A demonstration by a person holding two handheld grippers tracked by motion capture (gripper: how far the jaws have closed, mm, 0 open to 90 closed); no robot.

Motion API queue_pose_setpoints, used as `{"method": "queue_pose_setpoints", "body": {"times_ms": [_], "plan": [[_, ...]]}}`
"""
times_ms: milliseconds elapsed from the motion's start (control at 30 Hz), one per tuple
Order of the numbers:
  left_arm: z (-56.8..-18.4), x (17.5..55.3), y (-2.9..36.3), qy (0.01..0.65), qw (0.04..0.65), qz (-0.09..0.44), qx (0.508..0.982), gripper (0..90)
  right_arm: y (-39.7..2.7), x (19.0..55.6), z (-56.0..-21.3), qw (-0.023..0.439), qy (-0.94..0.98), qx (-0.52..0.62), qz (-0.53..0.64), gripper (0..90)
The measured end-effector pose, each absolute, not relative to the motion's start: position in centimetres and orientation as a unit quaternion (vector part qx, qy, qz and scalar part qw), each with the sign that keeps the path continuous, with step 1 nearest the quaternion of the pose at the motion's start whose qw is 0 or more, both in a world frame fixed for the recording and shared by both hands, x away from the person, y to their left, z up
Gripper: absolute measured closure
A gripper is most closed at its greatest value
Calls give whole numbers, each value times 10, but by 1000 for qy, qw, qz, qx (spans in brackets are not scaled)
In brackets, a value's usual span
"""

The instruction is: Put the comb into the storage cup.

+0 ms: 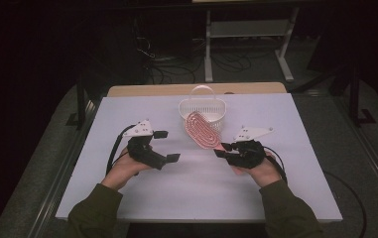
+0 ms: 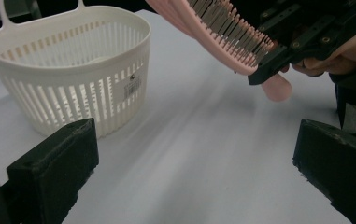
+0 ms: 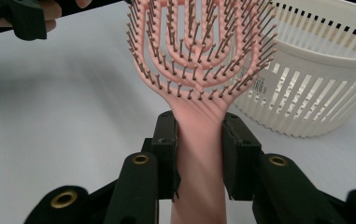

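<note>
Pink hairbrush (image 3: 199, 60) is gripped by its handle in the right claw (image 3: 199, 154), raised beside the white basket (image 1: 202, 110); left claw (image 1: 169, 146) is held open, empty, above the tabletop (image 1: 186, 193).

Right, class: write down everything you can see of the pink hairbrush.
The brush looks like pink plastic, with an oval, vented head of curved open ribs set with darker bristles, narrowing to a smooth handle. The right tongs are shut on the handle just below the head, holding it tilted above the white table. Its head rises towards the basket; whether they touch is unclear.
</note>
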State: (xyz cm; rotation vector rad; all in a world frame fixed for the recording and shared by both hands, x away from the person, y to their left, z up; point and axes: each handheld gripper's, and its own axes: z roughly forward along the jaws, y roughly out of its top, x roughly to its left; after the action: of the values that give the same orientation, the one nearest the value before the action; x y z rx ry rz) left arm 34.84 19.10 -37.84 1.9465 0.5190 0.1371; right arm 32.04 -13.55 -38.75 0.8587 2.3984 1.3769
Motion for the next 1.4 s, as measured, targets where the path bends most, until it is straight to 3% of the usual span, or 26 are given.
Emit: {"method": "queue_pose_setpoints", "body": {"times_ms": [367, 1400], "plan": [[-375, 354, 169, 210, 544, 38, 811, 0, -136, 320, -386, 131, 817, 294, 478, 686], [-374, 349, 159, 228, 555, 32, 799, 0, -118, 316, -390, 135, 823, 270, 481, 685]]}}
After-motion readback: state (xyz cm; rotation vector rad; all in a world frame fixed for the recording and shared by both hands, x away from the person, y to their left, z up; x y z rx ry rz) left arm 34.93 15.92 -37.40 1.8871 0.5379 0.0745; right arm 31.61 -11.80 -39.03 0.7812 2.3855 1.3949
